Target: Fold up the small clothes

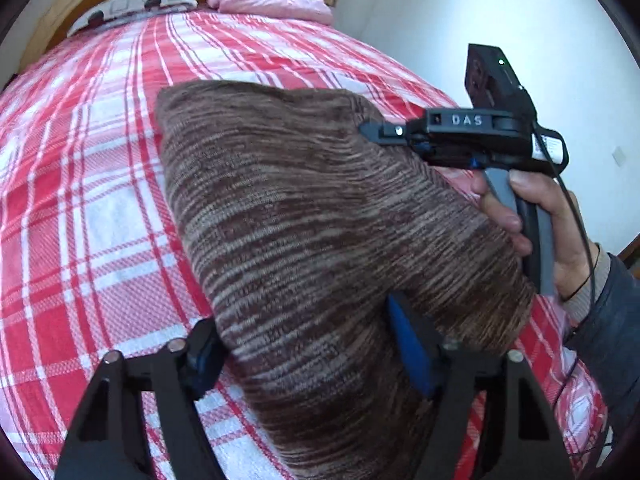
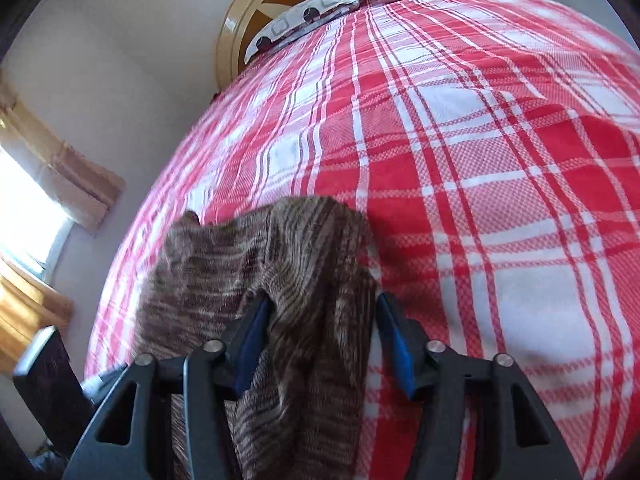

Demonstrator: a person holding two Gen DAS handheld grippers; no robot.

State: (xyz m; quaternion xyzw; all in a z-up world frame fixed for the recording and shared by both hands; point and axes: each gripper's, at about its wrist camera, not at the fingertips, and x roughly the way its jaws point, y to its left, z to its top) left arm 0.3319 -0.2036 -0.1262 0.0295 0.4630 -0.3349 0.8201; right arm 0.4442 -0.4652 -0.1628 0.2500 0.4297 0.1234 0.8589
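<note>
A: Currently, where is the garment?

B: The brown striped knit garment (image 1: pixel 320 216) lies on the bed (image 1: pixel 100 200), over the red-and-white plaid cover, near the bed's near edge. It is bunched, not flat. The two pillows (image 1: pixel 272 0) sit at the far end by the headboard, well apart from it.

A: State of the left tool?

B: The left tool (image 1: pixel 308 352) straddles the garment's near end. Its left pad stands just off the cloth edge and its blue right pad is at the fabric. The gap looks wider than the fold between the pads, so it reads as released, not clamped.

A: And the right tool?

B: The right tool (image 2: pixel 320 340) has a thick fold of the garment (image 2: pixel 280 280) between its pads. The left pad touches the cloth. The right pad appears to touch its edge, but motion blur makes that contact uncertain. I judge it is grasping the garment. In the left wrist view, the same tool (image 1: pixel 368 130) reaches the garment's far right corner, with the person's hand (image 1: pixel 532 216) on the handle.

A: Failure modes from here?

B: Three.
1. One-sided hold: if only the right tool grips, lifting will drag the garment into a rope, not a fold.
2. Shallow bite: a thick knit can slip from a partial pinch.
3. Cover snag: a low pad may catch the plaid cover along with the garment.
</note>
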